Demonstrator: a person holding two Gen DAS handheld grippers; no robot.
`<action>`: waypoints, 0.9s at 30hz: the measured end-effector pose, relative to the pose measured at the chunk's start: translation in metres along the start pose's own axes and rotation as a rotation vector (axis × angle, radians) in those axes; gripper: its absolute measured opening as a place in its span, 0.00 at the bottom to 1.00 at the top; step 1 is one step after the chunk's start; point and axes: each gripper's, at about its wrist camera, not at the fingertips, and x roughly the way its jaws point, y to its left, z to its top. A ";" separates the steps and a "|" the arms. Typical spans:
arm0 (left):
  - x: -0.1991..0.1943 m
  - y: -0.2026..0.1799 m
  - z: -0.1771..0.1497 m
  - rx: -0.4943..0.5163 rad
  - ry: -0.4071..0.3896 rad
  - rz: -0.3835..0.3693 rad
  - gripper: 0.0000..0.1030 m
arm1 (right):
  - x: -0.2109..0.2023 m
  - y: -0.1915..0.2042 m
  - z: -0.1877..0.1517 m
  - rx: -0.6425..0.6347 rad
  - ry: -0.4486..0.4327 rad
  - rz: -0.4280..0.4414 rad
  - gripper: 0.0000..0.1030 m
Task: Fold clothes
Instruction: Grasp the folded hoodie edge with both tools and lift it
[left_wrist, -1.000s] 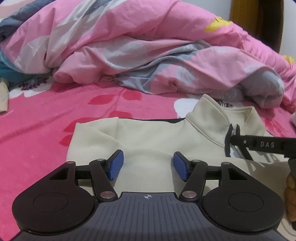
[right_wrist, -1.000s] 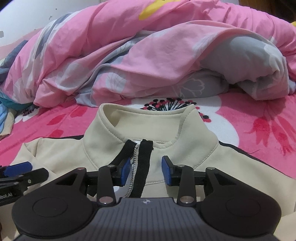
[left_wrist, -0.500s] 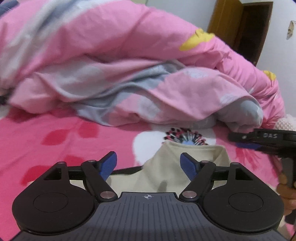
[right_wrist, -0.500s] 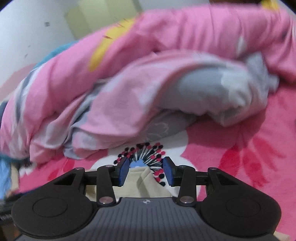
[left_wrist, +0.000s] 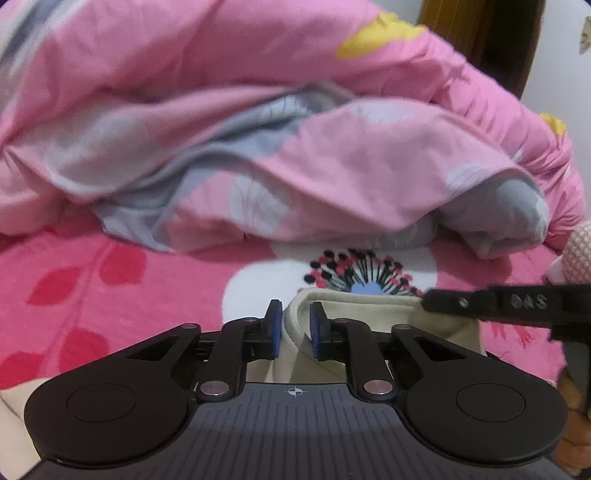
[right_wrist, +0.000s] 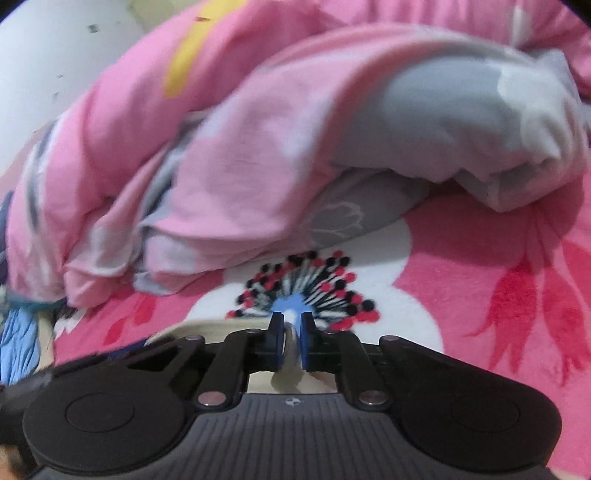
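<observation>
A: Left wrist view?
B: Left gripper (left_wrist: 293, 334) was wide open over the flat garment a second ago; now its blue pads are pinched on the collar edge of the cream zip-neck fleece top (left_wrist: 373, 314), lower centre. Right gripper (left_wrist: 491, 308) enters from the right edge at the same collar.

A: Right wrist view?
B: Right gripper (right_wrist: 291, 341) went from loosely open to clamped on a fold of the cream top (right_wrist: 207, 328), bottom centre.

A: Surroundings?
B: Pink floral bedsheet (right_wrist: 480, 266) underneath, rumpled pink-and-grey duvet (right_wrist: 277, 147) across the top, brown wooden door (left_wrist: 484, 33) upper right.
</observation>
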 end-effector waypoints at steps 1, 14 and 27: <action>-0.007 -0.001 -0.001 0.013 -0.013 0.000 0.10 | -0.008 0.004 -0.003 -0.019 -0.007 0.001 0.07; -0.133 -0.010 -0.079 0.287 -0.055 -0.024 0.09 | -0.126 0.057 -0.108 -0.321 -0.038 0.001 0.06; -0.182 0.038 -0.123 0.207 -0.042 -0.115 0.31 | -0.180 0.080 -0.145 -0.502 -0.197 -0.042 0.19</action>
